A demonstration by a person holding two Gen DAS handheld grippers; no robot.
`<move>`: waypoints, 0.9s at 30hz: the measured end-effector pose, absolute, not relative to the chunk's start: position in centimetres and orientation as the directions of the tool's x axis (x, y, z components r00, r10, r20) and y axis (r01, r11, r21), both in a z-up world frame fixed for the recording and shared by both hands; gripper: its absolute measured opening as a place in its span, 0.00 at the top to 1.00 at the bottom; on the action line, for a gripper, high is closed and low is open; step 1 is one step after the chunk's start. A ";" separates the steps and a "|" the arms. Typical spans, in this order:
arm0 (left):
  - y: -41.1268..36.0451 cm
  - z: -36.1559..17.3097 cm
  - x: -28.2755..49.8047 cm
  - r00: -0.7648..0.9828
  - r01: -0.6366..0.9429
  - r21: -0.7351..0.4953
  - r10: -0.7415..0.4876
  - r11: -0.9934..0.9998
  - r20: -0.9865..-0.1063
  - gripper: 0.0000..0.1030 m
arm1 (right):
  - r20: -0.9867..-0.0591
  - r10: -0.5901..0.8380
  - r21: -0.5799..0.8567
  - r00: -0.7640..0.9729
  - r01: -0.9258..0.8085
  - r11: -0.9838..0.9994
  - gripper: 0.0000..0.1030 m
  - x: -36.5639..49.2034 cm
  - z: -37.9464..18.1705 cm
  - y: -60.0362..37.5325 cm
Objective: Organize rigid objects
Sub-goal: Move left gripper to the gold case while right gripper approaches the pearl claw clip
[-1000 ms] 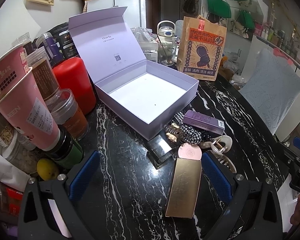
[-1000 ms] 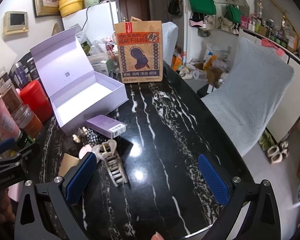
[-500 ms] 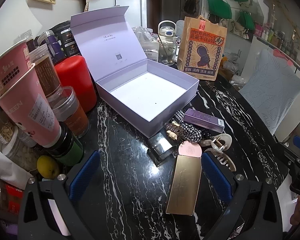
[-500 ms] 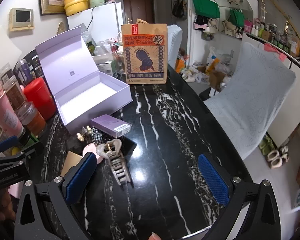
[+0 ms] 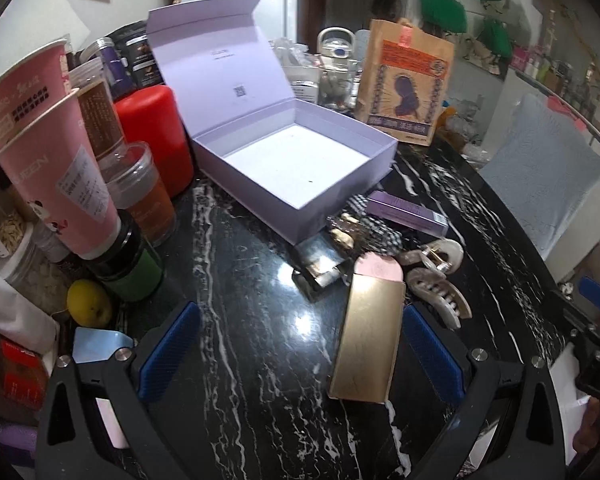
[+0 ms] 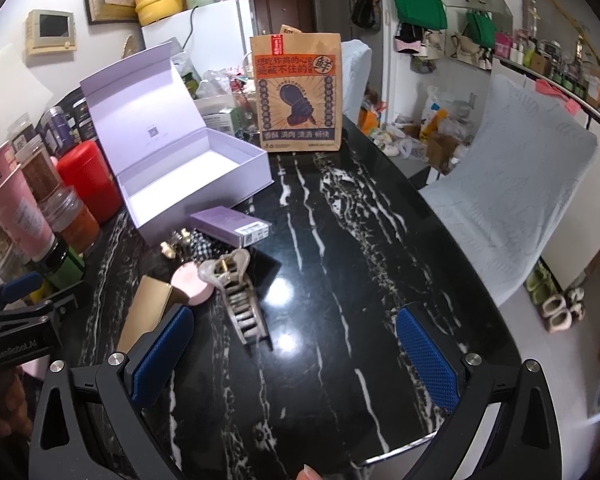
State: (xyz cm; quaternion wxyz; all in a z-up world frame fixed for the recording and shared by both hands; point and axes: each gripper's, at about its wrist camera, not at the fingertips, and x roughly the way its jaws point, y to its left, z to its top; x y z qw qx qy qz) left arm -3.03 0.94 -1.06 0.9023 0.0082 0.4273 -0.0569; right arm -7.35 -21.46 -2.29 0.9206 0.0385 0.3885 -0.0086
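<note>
The lavender gift box (image 5: 296, 168) stands empty with its lid up at the back left of the black marble table (image 6: 340, 240), and the small items lie clustered against its front corner. Both the left gripper (image 5: 300, 344) and the right gripper (image 6: 296, 356) hover with jaws spread wide, grasping nothing. The gold carton (image 5: 368, 336) lies nearest the left jaws; closing across its narrow width should suit. The table's right half offers open room, while jars crowd the left edge.
</note>
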 end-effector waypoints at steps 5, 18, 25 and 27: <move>-0.2 -1.8 -4.0 0.613 0.158 -0.015 -0.110 0.987 -0.782 0.00 | -0.736 0.064 0.102 0.674 0.016 0.995 0.00 -7.9 -4.0 -21.4; -2.0 -5.2 -3.7 0.538 0.221 -0.071 -0.182 0.973 -0.823 0.00 | -0.753 0.158 0.187 0.639 -0.022 0.982 0.00 -8.3 -7.7 -22.7; -2.7 -7.6 -2.4 0.482 0.231 -0.089 -0.194 0.969 -0.854 0.00 | -0.774 0.182 0.210 0.606 -0.025 0.977 0.00 -7.3 -9.6 -23.0; -2.6 -8.3 -1.9 0.466 0.226 -0.102 -0.200 0.969 -0.862 0.00 | -0.777 0.182 0.205 0.603 -0.030 0.978 0.00 -6.8 -9.9 -23.0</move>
